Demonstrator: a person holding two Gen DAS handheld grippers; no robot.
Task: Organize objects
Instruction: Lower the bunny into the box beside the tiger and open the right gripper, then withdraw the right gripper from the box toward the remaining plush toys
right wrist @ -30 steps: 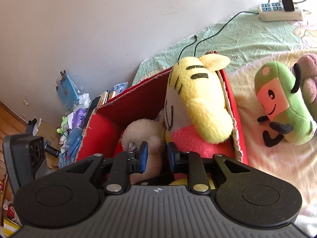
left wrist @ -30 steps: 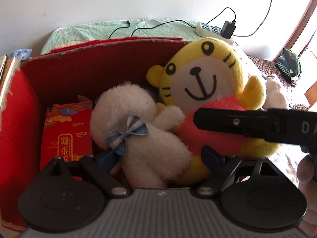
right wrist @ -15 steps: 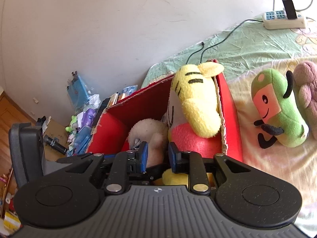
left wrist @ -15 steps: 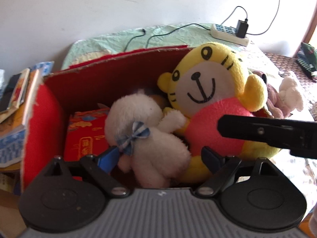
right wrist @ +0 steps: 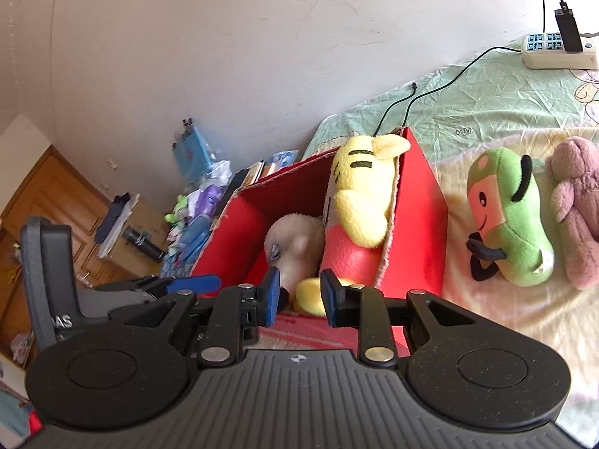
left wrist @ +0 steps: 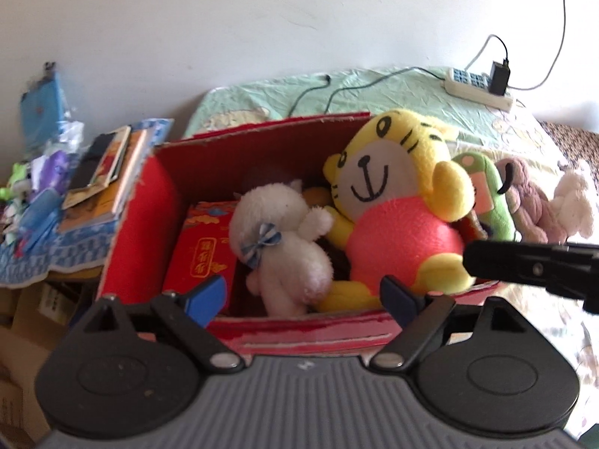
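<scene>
Two plush toys, the yellow tiger (left wrist: 397, 202) and the white bear (left wrist: 284, 243), sit inside the red box (left wrist: 142, 224). In the left wrist view we have drawn the left gripper (left wrist: 299, 295) back from the box, fingers spread wide and empty. In the right wrist view the right gripper (right wrist: 299, 295) has likewise retreated, fingers narrowly parted, holding nothing; the green toy (right wrist: 505, 220) and purple toy (right wrist: 576, 205) lie right of the box, presumably next.

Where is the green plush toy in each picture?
Left wrist view: the green plush toy peeks out at right of centre, behind the yellow tiger and outside the red box.
Right wrist view: it lies at right on the bedsheet, beside the box.
Shared landmark: the white power strip by the wall.
</scene>
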